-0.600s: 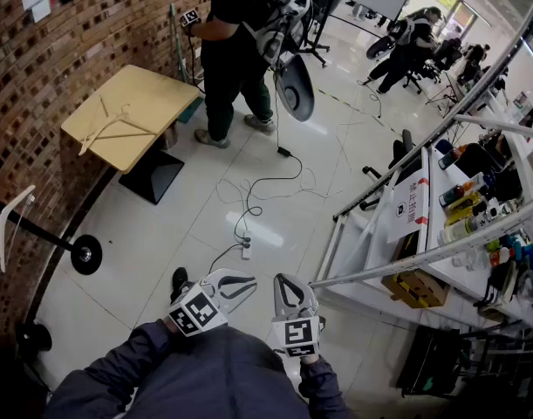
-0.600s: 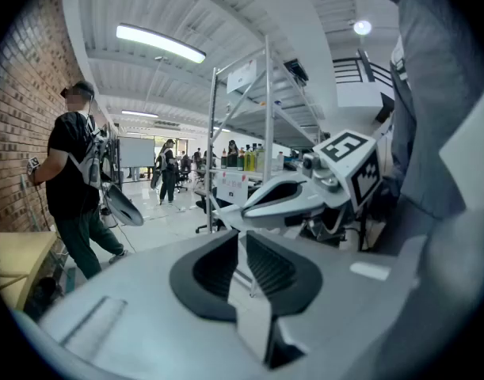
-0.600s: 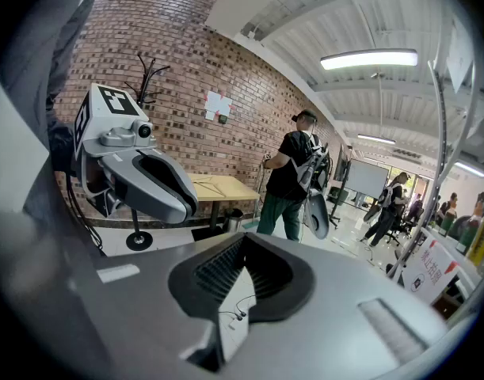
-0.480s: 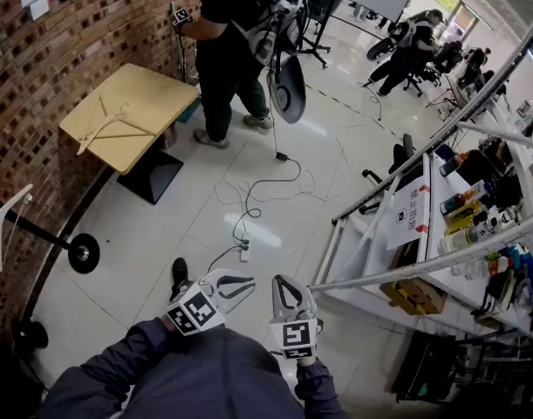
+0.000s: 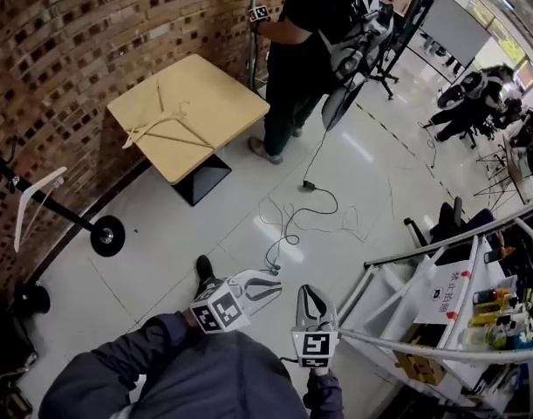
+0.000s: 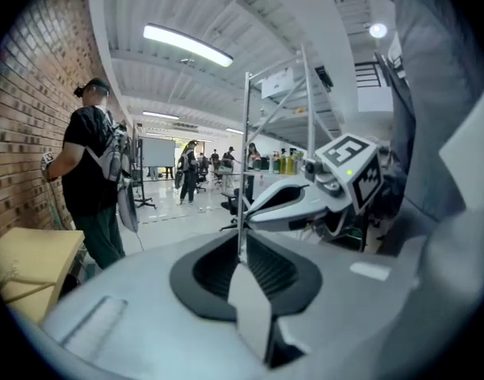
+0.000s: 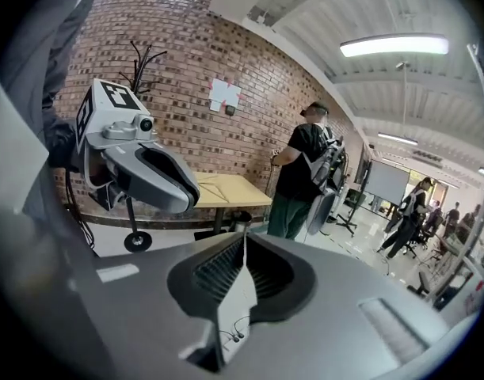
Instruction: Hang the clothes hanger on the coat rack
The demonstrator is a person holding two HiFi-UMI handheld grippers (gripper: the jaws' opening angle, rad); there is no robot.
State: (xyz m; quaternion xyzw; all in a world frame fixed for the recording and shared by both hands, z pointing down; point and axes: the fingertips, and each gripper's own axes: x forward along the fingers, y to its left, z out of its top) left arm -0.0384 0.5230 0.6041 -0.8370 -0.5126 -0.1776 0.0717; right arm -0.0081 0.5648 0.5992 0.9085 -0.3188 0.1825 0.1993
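I hold both tongs low and close in front of my chest, over my dark grey sleeves [image 5: 161, 374]; my left gripper [image 5: 275, 286] has its jaws pressed together with nothing between them, and its own view shows the ribbed pads meeting in a single seam; my right gripper [image 5: 311, 293] is just beside it, its jaws likewise closed on nothing; the two tongs are side by side but do not touch.

Just past the left tongs my black shoe [image 5: 205, 273] stands on the pale tiled floor [image 5: 161, 243]; a little further out a black cable [image 5: 288, 216] loops across the tiles; to my right runs a metal shelving frame [image 5: 423, 347] with bottles on its shelves.

To my left, by the brick wall [image 5: 57, 51], the coat rack [image 5: 106, 234] stands on its round black base, with a white hanger [image 5: 35, 201] against its pole.

Beyond that is a small table [image 5: 222, 103] on a black foot; the clothes hanger [image 5: 161, 125], pale wood, lies flat on the tabletop on its wall side, well apart from both tongs and from the coat rack.

A person in black [image 5: 305, 33] stands at the table's far corner, facing the wall; further back other people [image 5: 471, 103] are in the open hall.
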